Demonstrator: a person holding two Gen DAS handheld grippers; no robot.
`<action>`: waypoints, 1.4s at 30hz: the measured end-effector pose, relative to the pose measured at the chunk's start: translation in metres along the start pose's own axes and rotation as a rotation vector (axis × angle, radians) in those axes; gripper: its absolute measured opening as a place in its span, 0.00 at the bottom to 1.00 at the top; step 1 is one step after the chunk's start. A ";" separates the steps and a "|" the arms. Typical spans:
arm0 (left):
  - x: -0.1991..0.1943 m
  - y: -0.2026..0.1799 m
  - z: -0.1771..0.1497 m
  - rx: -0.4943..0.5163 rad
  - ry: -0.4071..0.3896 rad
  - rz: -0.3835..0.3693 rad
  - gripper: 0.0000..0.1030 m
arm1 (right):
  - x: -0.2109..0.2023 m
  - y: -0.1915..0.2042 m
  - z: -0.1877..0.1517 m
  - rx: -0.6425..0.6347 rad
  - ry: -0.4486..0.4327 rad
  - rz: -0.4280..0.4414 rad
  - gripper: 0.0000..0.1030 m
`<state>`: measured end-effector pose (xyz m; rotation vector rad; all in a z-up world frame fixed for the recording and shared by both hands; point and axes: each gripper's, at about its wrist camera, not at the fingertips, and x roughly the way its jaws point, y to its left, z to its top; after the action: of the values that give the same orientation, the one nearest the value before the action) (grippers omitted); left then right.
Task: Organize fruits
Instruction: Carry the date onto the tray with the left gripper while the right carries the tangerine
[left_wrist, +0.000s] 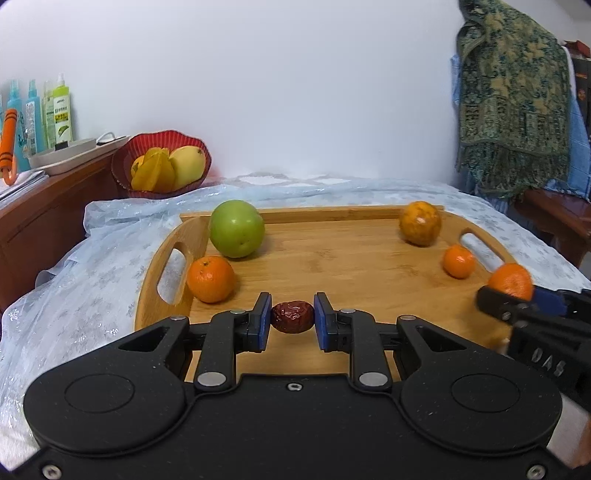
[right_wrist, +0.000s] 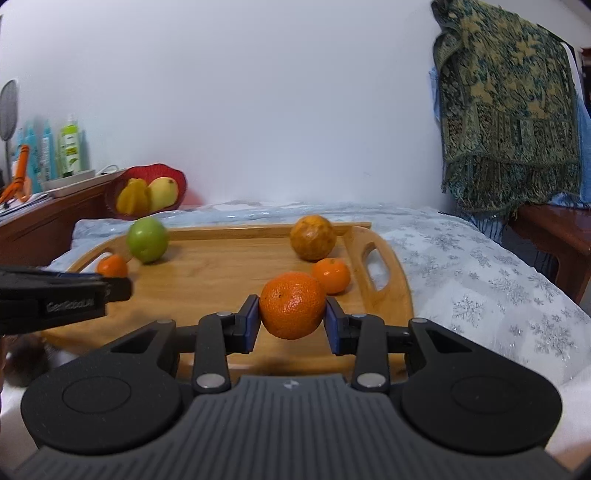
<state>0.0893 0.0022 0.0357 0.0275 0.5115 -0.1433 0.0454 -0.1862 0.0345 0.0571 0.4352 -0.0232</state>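
So both grippers have fruit right now. The left gripper has its blue pads pinched in close on a small wrinkled dark-red date, holding it low over the near edge of the rectangular bamboo tray with cut-out handles. The right gripper is a bit wider, clamped on a bright orange mandarin over the right-hand near part of that tray; from the left wrist camera you can see it poking in at the right edge with the fruit in it. Sitting loose on the tray: a big round green apple at the far left, with a small orange tangerine just in front of it by the left handle, then a dull yellowish-orange citrus at the far right and a smaller tangerine near it, close to the right handle. The tray sits on a pale blue snowflake-pattern tablecloth. Behind on the left there's a red wavy-edged bowl with yellow fruit in it, next to a wooden cabinet with spray bottles on top, and a green-gold patterned blanket hangs at the right.
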 end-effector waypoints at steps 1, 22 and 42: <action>0.003 0.003 0.001 -0.007 0.003 0.008 0.22 | 0.004 -0.003 0.002 0.009 0.006 -0.009 0.39; 0.041 0.033 -0.002 -0.095 0.091 0.058 0.22 | 0.047 -0.010 0.000 0.040 0.100 -0.081 0.40; 0.048 0.030 -0.003 -0.081 0.107 0.077 0.23 | 0.050 -0.002 -0.002 -0.006 0.097 -0.089 0.42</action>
<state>0.1334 0.0254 0.0092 -0.0244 0.6215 -0.0462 0.0903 -0.1887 0.0117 0.0324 0.5342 -0.1073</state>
